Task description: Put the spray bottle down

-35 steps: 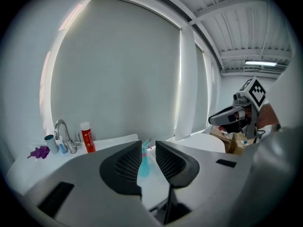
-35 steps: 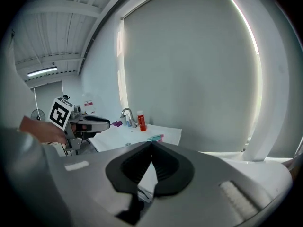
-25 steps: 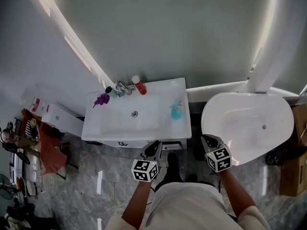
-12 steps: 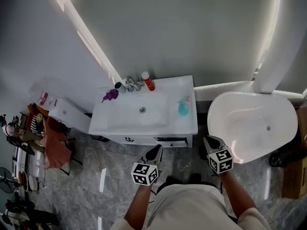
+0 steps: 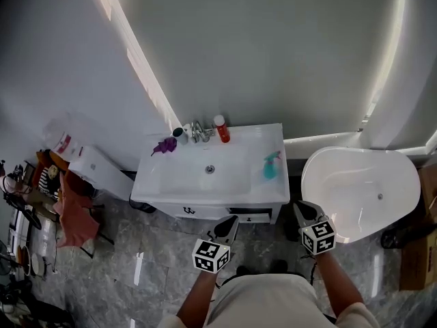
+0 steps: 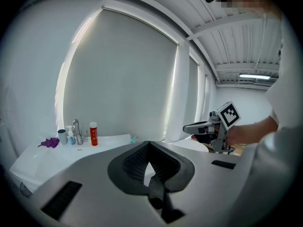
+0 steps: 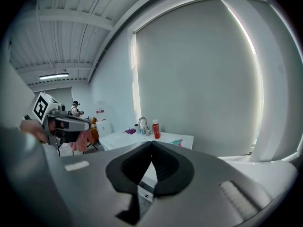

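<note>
The teal spray bottle [image 5: 270,165] stands on the right side of the white vanity top [image 5: 176,180], and no gripper touches it. It shows as a small teal shape in the left gripper view [image 6: 133,139] and in the right gripper view [image 7: 176,142]. My left gripper [image 5: 225,229] hangs in front of the vanity, well short of the bottle. Its jaws [image 6: 149,143] are shut with nothing between them. My right gripper [image 5: 302,210] is held level beside it, between vanity and tub, also shut and empty [image 7: 151,142].
At the back of the basin stand a faucet [image 5: 199,131], a red bottle [image 5: 220,129], a small cup [image 5: 179,133] and a purple item [image 5: 164,145]. A white bathtub [image 5: 362,190] is to the right. A white box [image 5: 95,169] and clutter sit at the left. The floor is grey tile.
Both grippers and the head view have drawn back from the vanity, which now sits farther off. The spray bottle has stayed where it stood on the counter.
</note>
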`<state>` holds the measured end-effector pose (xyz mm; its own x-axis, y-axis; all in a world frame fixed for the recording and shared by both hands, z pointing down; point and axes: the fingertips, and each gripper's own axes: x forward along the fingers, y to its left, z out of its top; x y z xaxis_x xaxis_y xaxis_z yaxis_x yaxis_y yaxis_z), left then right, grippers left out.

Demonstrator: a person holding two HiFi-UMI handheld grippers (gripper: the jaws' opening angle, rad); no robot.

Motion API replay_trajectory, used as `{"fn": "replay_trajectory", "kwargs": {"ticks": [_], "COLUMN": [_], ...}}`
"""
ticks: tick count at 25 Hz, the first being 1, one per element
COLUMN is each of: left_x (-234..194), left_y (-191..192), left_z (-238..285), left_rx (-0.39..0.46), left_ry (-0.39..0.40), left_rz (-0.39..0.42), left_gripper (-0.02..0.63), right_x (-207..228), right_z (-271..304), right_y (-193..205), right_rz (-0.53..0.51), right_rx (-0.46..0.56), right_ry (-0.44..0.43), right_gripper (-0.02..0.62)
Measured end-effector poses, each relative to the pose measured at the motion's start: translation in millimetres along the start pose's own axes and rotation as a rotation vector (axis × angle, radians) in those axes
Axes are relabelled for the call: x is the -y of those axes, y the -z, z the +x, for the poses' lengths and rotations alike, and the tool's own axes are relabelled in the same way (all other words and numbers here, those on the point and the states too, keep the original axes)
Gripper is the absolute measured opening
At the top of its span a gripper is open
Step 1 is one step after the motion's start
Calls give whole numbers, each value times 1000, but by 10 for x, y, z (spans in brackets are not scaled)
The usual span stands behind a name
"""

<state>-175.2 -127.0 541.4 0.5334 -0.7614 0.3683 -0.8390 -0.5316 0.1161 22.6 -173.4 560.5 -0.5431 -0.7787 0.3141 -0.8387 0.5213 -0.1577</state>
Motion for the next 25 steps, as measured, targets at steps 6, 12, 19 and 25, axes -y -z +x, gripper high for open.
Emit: {"fn": "replay_trajectory", "kwargs": {"ticks": [6,12,19,25], "left_x": [-166,-234,-215,-197], "left_y": [-186,-217,-256,-264], "left_z": [-95,-87,-74,-48], "left_rx": [37,46,54,56], "left_ry": [22,37,52,53], "left_rz": [19,13,12,5], "left_gripper": [6,6,6,6], "right_x": [-46,-51,-66,-21], "right_z": [-55,-86,-154,-177], "right_y": [-169,-210,-225,-235], "right_rz": [-20,-11,-9,-6], "right_rx": [38,48,55,55], "right_ry": [44,72,86,89], "right_gripper": [11,11,10,10]}}
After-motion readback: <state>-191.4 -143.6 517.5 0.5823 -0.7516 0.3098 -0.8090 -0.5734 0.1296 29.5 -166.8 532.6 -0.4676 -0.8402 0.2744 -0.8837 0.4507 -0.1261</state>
